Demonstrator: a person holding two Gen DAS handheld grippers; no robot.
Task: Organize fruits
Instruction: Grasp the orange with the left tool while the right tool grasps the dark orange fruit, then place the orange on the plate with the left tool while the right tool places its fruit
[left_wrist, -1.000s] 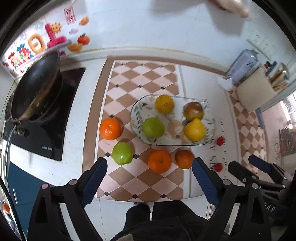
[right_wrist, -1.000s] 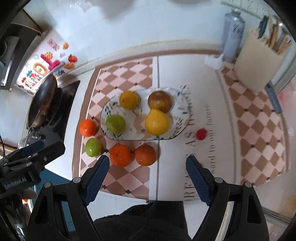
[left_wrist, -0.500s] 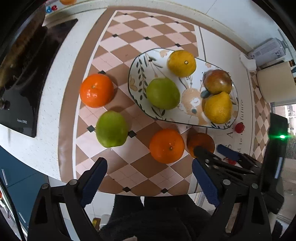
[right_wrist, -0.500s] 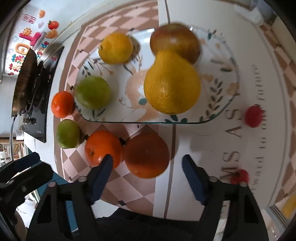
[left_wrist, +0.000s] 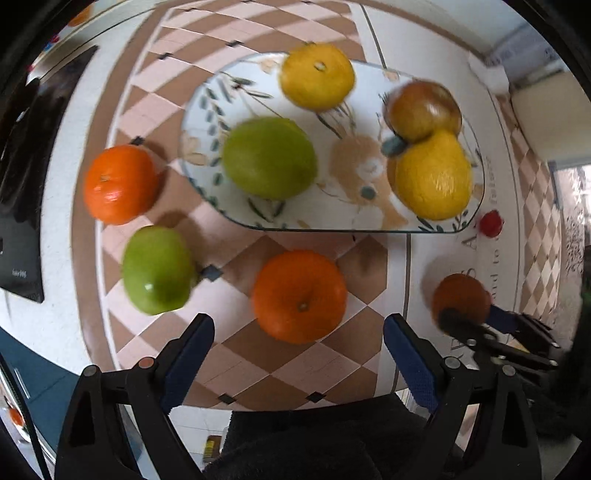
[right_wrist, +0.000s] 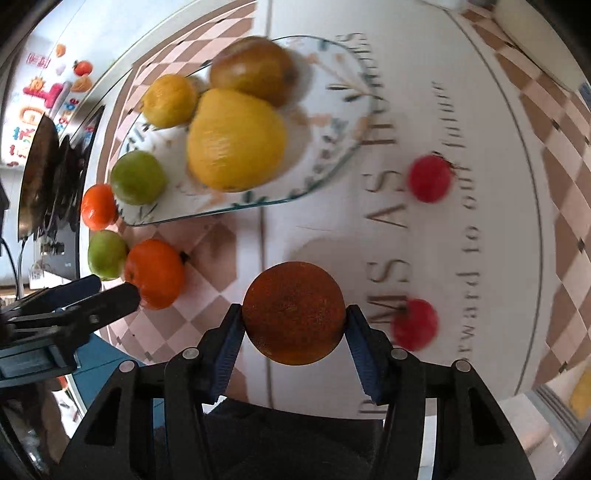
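Four fruits sit on the glass plate (left_wrist: 207, 122): a yellow citrus (left_wrist: 317, 75), a green apple (left_wrist: 269, 157), a brownish apple (left_wrist: 423, 107) and a yellow pear-shaped fruit (left_wrist: 434, 175) touching it. Off the plate, on the checkered mat (left_wrist: 295, 373), lie an orange tangerine (left_wrist: 120, 184) at the left, a second green apple (left_wrist: 158, 269) just below it, and a larger orange (left_wrist: 300, 295) near the plate's front edge. The left gripper (left_wrist: 298, 352) stands wide apart just short of that orange, nothing between its blue pads. The right gripper (right_wrist: 294, 323) is closing its jaws around a dark, rough-skinned orange (right_wrist: 294, 312), and both pads appear to touch its sides. Two small red fruits (right_wrist: 429, 178) lie on the lettered part of the mat, right of it
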